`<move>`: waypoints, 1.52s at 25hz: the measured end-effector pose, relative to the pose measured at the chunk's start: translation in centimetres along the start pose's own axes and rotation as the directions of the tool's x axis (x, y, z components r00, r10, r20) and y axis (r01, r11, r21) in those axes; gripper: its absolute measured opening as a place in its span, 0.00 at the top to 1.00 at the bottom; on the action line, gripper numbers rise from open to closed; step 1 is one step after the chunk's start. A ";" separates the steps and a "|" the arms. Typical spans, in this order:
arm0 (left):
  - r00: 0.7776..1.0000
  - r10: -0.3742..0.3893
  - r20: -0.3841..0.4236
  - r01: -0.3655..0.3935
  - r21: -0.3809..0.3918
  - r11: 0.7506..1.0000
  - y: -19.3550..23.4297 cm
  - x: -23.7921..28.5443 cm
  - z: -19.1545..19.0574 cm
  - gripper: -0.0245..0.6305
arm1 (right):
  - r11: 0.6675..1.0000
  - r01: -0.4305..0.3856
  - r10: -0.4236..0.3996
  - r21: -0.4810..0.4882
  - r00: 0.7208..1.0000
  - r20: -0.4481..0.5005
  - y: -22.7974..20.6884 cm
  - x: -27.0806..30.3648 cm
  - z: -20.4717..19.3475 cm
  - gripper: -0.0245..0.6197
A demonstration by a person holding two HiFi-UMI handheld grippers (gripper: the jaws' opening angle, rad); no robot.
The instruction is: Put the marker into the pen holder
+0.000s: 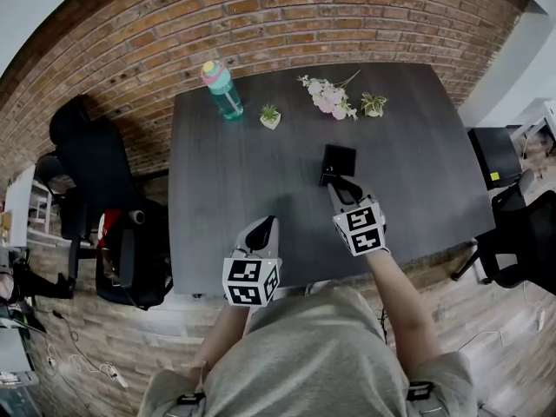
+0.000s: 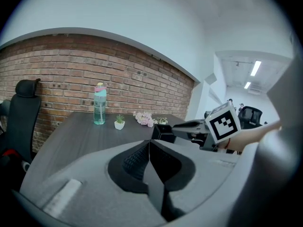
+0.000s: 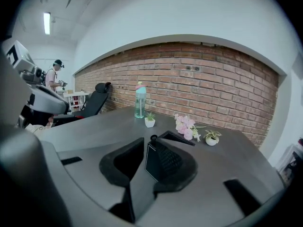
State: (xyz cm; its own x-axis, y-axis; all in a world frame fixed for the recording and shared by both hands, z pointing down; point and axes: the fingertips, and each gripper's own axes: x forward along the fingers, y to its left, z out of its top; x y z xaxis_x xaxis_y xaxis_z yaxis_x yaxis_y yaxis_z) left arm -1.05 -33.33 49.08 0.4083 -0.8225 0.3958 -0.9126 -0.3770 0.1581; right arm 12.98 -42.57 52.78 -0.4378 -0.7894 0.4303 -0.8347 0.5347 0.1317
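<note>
Right gripper [image 1: 334, 184] pinches what looks like the marker [image 3: 153, 138], just beside the holder [image 1: 338, 158] — a tilted release could miss the mouth. Left gripper [image 1: 264, 225] is closed, empty.

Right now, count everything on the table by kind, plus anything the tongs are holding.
Water bottle: 1
Potted plants: 2
Flower bunch: 1
Pen holder: 1
Marker, pinched in the right tongs: 1
Total: 6
</note>
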 end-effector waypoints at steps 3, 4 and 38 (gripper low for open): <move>1.000 -0.013 0.004 0.013 0.005 1.000 -0.1 -0.6 -0.2 0.93 | 1.000 0.012 -0.012 0.011 1.000 0.027 0.7 -1.7 0.6 0.85; 1.000 -0.017 0.005 0.017 0.006 1.000 -0.2 -0.9 -0.2 0.93 | 1.000 0.014 -0.015 0.014 0.999 0.035 1.1 -2.3 0.8 0.85; 0.975 -0.220 0.026 0.218 0.081 0.973 -1.6 -18.8 -7.2 0.93 | 0.968 0.160 -0.198 0.193 0.959 0.202 21.5 -22.7 0.1 0.96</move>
State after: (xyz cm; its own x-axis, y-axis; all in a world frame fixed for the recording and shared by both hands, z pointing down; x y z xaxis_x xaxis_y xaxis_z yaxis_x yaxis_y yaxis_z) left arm -7.37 -14.25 47.87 0.5998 -0.7302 0.3273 -0.7972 -0.5802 0.1665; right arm 4.95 -13.17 45.70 -0.3218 -0.9240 0.2066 -0.9424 0.3336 0.0240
